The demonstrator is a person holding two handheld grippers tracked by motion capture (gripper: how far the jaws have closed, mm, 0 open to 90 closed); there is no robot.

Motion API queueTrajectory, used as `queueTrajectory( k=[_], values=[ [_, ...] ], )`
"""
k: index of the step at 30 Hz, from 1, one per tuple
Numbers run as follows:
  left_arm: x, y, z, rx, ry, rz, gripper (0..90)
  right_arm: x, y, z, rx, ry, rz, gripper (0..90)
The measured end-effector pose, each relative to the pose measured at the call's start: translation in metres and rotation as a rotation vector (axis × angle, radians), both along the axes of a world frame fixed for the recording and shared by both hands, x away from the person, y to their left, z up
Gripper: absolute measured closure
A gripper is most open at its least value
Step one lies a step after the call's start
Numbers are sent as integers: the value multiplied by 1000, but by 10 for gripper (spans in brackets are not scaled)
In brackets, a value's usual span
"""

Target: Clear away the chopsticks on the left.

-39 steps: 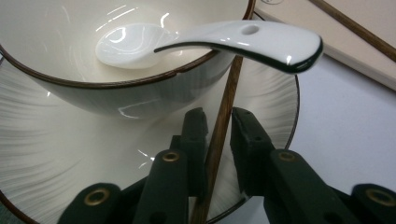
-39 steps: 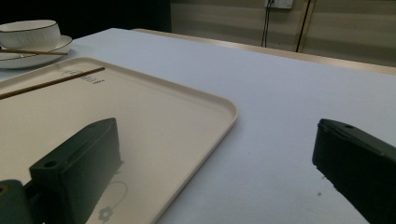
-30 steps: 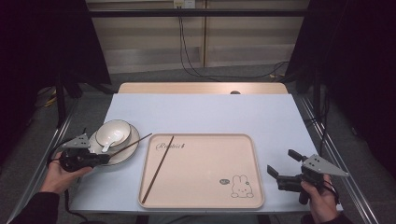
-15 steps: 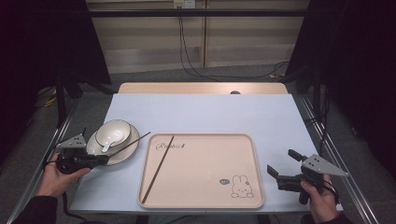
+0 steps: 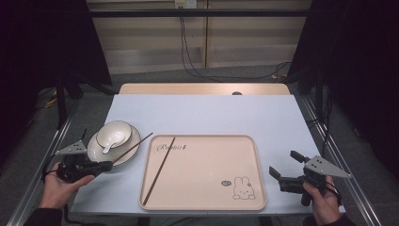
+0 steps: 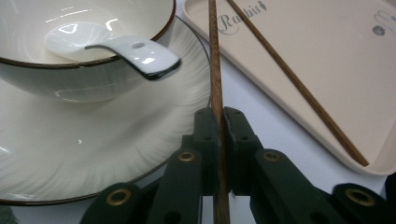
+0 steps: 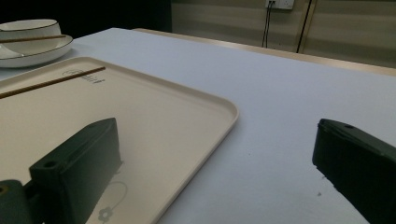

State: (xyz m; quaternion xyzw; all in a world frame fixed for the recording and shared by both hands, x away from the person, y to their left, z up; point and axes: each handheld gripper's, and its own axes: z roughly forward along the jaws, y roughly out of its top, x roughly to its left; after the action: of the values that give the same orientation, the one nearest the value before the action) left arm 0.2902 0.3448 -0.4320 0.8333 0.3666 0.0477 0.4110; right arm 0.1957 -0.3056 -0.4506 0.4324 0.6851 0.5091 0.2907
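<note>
Wooden chopstick (image 6: 215, 70) is clamped in the left gripper (image 6: 217, 140) fingers; next, probably place it on the tray (image 5: 207, 200); right gripper (image 5: 287, 167) fingers stand open.

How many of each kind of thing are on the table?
Chopsticks: 2, one in the left gripper, one on the tray
Bowl: 1
Spoon: 1
Plate: 1
Tray: 1
Total: 6
</note>
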Motion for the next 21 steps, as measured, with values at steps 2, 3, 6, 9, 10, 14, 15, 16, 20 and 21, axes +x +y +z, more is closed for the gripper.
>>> queueTrajectory(
  k=[2,3,6,9,10,14,15,16,20,21],
  values=[
    [-6,-4,2,-18,-4,26,850,0,0,0,0,3,3,8],
    [-9,-6,4,-18,-15,48,850,0,0,0,0,3,4,9],
    [-16,-10,6,-62,-12,78,850,0,0,0,1,3,4,9],
    [-22,-17,8,-82,-15,88,850,0,0,0,1,0,0,9],
    [-25,-21,9,-83,-15,87,850,0,0,0,1,0,-1,9],
    [-31,-33,14,-74,-15,76,849,0,0,0,1,3,3,9],
    [-33,-36,15,-81,-11,80,849,0,0,0,1,2,3,9],
    [-35,-40,17,-76,-14,82,849,0,0,0,1,3,3,9],
    [-41,-49,19,-67,-16,99,849,0,0,0,1,0,0,9],
    [-46,-55,21,-64,-15,94,849,0,0,0,1,-1,1,9]
  ],
)
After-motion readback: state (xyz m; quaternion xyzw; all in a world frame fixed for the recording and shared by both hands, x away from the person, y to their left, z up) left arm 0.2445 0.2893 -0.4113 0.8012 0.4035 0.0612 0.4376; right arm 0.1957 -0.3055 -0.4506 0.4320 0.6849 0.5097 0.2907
